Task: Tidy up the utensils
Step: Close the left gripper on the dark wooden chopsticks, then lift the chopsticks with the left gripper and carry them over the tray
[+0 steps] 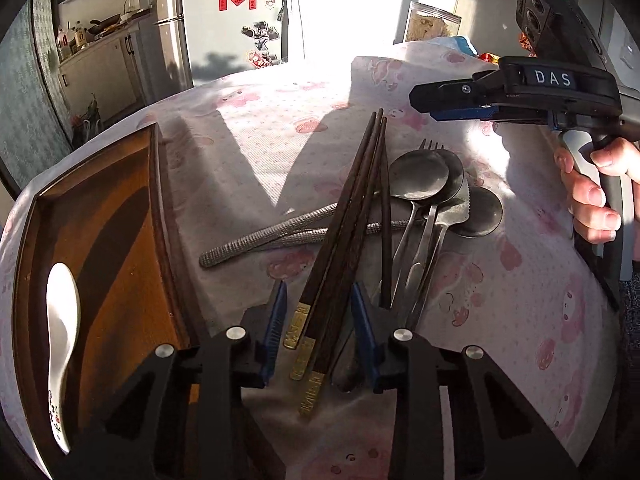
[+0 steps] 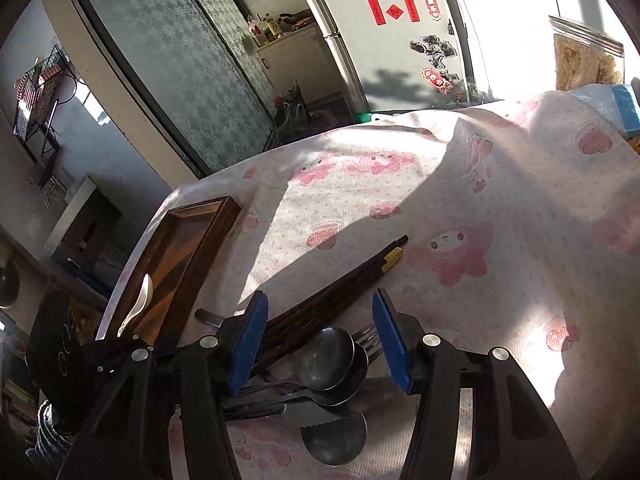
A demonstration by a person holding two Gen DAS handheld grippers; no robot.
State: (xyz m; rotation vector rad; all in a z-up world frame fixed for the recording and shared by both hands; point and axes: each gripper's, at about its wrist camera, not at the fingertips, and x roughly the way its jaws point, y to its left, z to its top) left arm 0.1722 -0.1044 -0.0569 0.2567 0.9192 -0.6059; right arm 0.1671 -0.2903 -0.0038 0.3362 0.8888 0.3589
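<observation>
Left gripper (image 1: 320, 320) straddled the chopsticks' (image 1: 348, 216) gilt ends, pads apart, not clamping; right gripper (image 2: 320, 340) stood open over the spoons (image 2: 332, 360).

Ahead of my left gripper (image 1: 320, 320) the utensil pile (image 1: 400, 208) blocks; bare tablecloth (image 1: 256, 152) beyond lies clear.

White letters "DAS" stand on the right tongs (image 1: 434, 102).

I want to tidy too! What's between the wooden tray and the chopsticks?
Left wrist view: two knobbly metal handles on pink cloth, between tray and chopsticks.
</observation>
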